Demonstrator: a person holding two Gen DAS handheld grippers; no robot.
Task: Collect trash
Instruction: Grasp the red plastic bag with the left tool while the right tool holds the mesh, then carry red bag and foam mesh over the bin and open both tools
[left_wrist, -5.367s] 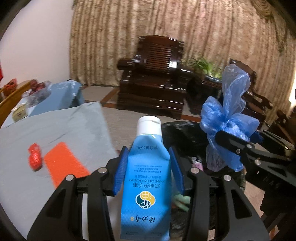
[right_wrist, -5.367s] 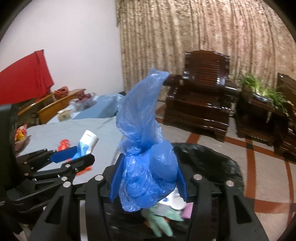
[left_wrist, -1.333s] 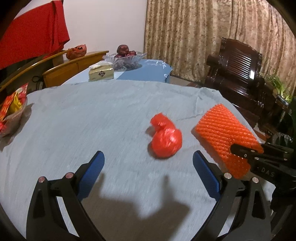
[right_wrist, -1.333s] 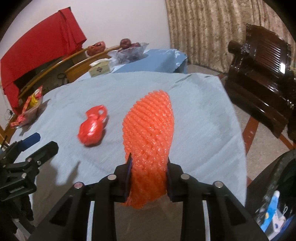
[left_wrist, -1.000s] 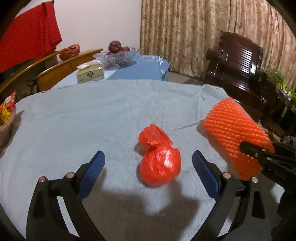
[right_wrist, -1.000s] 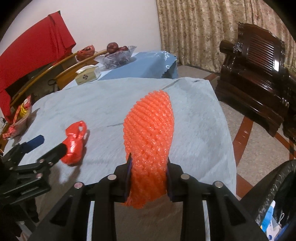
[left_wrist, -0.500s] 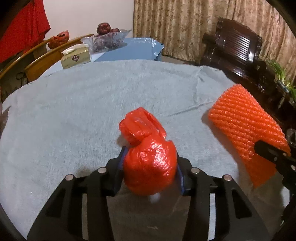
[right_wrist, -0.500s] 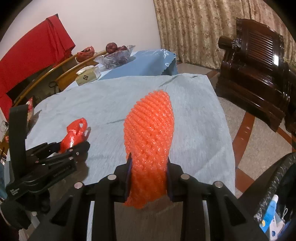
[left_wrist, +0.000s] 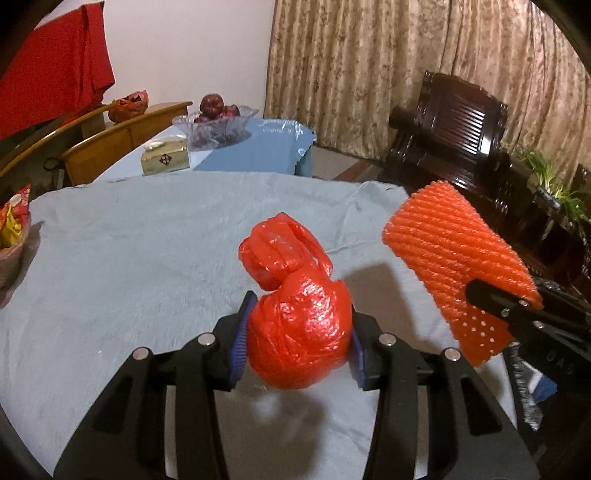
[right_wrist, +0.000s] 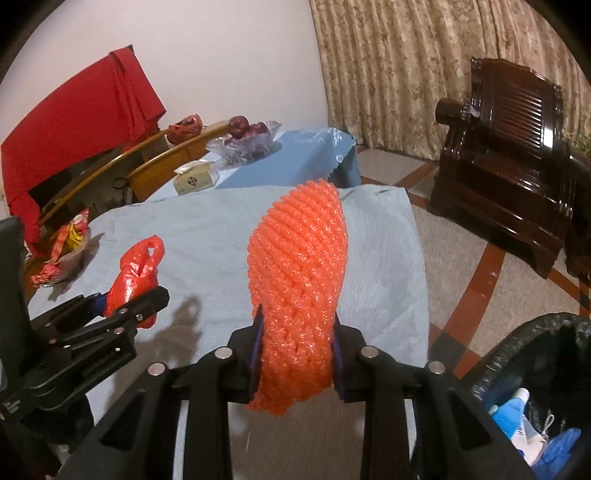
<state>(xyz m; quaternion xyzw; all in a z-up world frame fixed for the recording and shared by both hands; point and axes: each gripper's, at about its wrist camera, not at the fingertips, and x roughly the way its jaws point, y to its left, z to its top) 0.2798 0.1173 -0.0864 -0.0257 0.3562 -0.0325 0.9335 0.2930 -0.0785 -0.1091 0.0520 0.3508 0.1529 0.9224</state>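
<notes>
A glossy red knotted bag (left_wrist: 299, 325), an orange ribbed foam net (right_wrist: 299, 273), a pale grey-blue tablecloth (left_wrist: 129, 236).

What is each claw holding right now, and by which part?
The left claw grips the knotted red plastic bag around its rounded bottom. The right claw pinches the orange foam net near its lower end.

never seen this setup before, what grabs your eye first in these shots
Two vivid pieces of trash, both held above the grey-clothed table: a knotted red plastic bag clamped in the left gripper, and an orange foam net sleeve standing up in the right gripper. At the right wrist view's lower right edge gapes a black-lined trash bin with blue items inside.
</notes>
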